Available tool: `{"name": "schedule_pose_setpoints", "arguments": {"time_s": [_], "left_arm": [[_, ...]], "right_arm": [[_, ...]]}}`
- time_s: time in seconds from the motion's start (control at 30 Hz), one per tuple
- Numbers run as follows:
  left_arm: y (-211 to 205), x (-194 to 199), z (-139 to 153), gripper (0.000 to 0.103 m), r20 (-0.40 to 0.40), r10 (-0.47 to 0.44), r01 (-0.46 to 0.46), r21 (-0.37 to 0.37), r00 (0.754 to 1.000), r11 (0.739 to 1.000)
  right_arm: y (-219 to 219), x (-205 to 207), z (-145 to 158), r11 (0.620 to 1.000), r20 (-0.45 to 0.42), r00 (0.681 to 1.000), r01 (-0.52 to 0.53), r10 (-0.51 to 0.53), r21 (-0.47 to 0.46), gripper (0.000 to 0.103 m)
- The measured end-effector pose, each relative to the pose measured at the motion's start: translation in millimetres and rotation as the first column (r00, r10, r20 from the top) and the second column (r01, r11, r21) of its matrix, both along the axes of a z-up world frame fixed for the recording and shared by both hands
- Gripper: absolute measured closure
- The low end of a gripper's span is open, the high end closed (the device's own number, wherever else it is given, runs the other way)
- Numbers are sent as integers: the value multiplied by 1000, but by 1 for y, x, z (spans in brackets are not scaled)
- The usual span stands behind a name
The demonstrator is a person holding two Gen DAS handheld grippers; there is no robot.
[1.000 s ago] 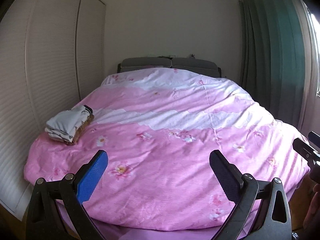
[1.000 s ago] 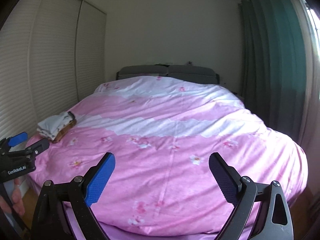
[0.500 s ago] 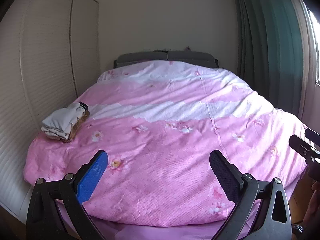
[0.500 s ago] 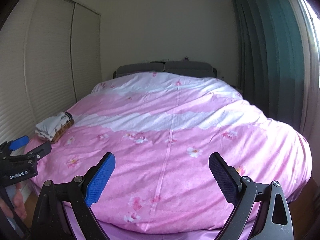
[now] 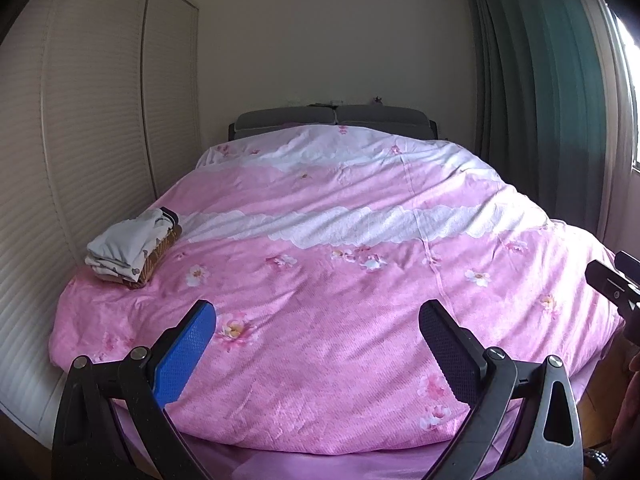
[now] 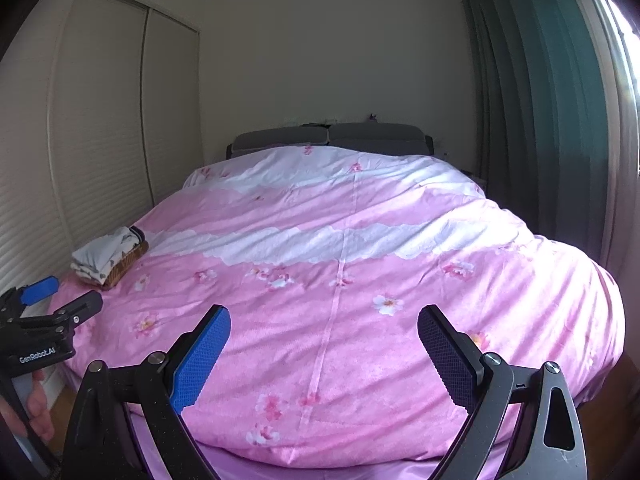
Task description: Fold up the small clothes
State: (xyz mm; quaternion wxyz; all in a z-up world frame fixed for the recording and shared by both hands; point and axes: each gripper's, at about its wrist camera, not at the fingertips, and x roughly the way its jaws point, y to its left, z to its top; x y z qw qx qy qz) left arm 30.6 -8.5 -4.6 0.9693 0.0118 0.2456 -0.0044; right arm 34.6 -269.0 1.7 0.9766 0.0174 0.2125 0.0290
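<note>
Clothes [image 5: 126, 246] sit in a small stack near the left edge of the bed, a little way up from its near end. They look folded: pale grey-white layers lying flat on one another, the lower ones showing a small dark print, with a dark band at the far end of the top piece. The stack rests on what looks like a low woven basket [image 5: 158, 258], brown, its near-right rim showing below the cloth; how deep it is I cannot tell. From the right wrist view the same stack [image 6: 105, 254] shows at the left, beside the ribbed wardrobe doors [image 5: 80, 152].

A pink duvet [image 5: 340, 280] with white scalloped bands and scattered flower prints covers the whole bed, up to a grey headboard [image 5: 332, 118] at the far wall. Green curtains [image 5: 540, 92] hang along the right.

Both tools hang over the near end of the bed, well apart from the clothes. The left gripper [image 5: 316, 344] has its fingers spread wide with nothing between them, one pad blue, the other dark. The right gripper [image 6: 322, 344] is just the same: splayed wide and empty. A hand [image 6: 34, 412] shows at the lower left, on the left tool's handle.
</note>
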Motion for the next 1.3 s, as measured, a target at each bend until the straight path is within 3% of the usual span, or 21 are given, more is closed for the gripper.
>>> {"name": "schedule_pose_setpoints", "arguments": {"time_s": [1.3], "left_arm": [[-7, -4, 0, 0, -2, -17, 17, -4, 1000, 1000]], "right_arm": [[-2, 0, 4, 1000, 6, 1000, -8, 8, 13, 7]]}}
